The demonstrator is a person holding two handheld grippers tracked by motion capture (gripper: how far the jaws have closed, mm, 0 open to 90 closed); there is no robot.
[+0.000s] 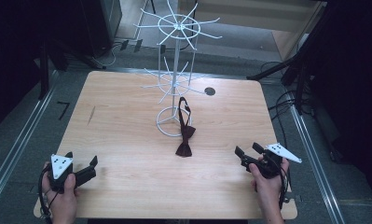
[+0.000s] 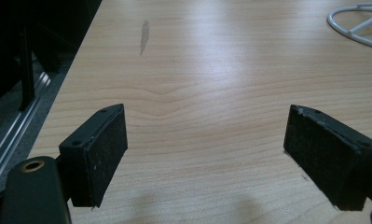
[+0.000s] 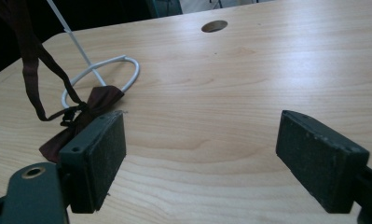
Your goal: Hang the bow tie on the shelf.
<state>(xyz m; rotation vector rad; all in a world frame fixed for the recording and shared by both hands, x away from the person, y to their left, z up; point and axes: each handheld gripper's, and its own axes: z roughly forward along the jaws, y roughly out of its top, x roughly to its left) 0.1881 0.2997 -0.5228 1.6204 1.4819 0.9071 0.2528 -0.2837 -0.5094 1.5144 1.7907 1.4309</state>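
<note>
My left gripper [image 1: 83,169] rests at the near left corner of the table [image 1: 127,186], jaws spread wide with bare wood between them, well apart from the bow tie [image 1: 184,149]. The bow tie lies near the table's middle, just in front of the white wire stand [image 1: 174,70], its bow flat on the wood and its strap running up and away to a low arm of the stand, so the long axis points away from me. My right gripper [image 1: 249,155], jaws also wide and empty, is the nearer one; the bow lies to its left. It is dark maroon, soft cloth, knotted at the centre.
</note>
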